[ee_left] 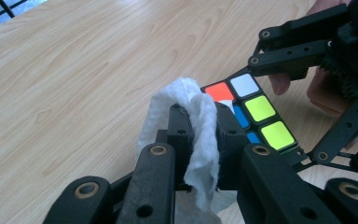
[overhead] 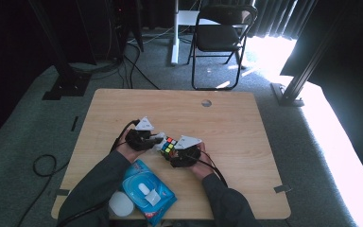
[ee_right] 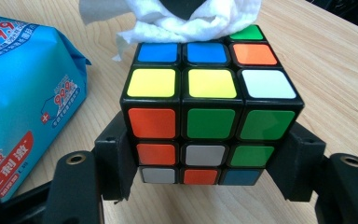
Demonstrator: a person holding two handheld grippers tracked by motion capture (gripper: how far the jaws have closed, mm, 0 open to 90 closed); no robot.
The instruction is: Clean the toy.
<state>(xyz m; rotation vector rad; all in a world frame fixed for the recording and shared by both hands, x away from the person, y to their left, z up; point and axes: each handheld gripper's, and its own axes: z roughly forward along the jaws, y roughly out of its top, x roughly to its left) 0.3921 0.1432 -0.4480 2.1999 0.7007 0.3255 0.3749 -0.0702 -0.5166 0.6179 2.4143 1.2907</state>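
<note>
Rubik's cube (ee_right: 211, 109), near the front of the wooden table (overhead: 246, 123), clamped side to side by the right gripper (ee_right: 209, 161); the left gripper (ee_left: 200, 140), jaws narrow, pinches a wet wipe (ee_left: 200, 116) against the cube's top. Judged rigid, light and slick-faced (layers may twist): grip opposite flat faces.

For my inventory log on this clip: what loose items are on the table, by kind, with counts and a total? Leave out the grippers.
Rubik's cube: 1, clamped between the right gripper's jaws
White wet wipe: 1, pinched in the left gripper and lying on the cube's top
Blue wet-wipe pack: 1
White round lid-like object at the table's near edge: 1
Total: 4
</note>
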